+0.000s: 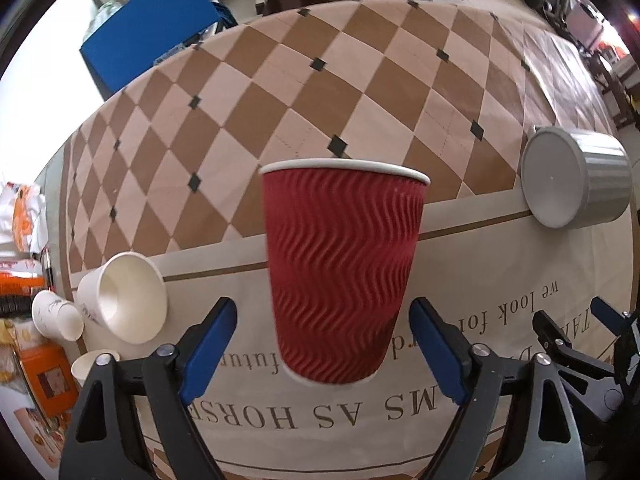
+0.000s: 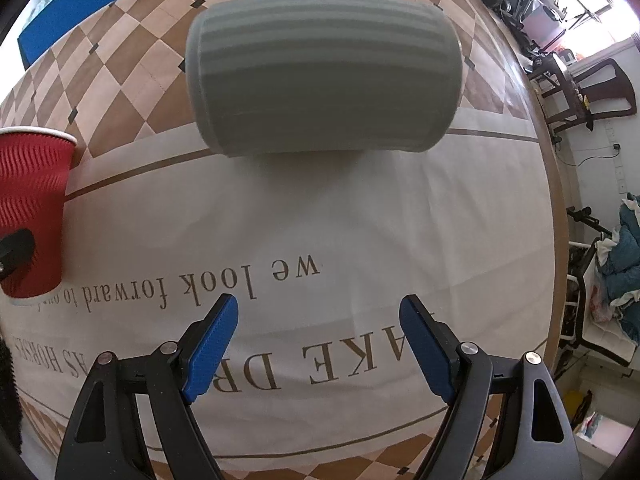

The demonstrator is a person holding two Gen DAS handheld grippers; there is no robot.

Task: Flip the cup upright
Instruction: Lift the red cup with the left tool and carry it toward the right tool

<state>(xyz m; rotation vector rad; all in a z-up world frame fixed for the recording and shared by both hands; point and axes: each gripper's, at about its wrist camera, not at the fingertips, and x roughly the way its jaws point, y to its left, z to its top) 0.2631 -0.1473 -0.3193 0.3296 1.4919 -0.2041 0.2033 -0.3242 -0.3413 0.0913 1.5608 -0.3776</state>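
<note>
A red ribbed paper cup (image 1: 340, 276) stands upright on the table, its white rim on top. My left gripper (image 1: 322, 316) is open, its blue pads on either side of the cup's lower half with a gap on each side. The cup also shows at the left edge of the right wrist view (image 2: 34, 208). A grey ribbed cup (image 2: 324, 76) lies on its side ahead of my right gripper (image 2: 318, 312), which is open and empty. The grey cup shows at the right in the left wrist view (image 1: 576, 176), its flat base facing the camera.
The table carries a checkered cloth (image 1: 320, 92) with printed lettering. White paper cups (image 1: 124, 296) lie at the left edge, beside orange packages (image 1: 44, 372). The right gripper's frame (image 1: 580, 356) shows at the right. Chairs (image 2: 580, 88) and clutter stand past the table's right edge.
</note>
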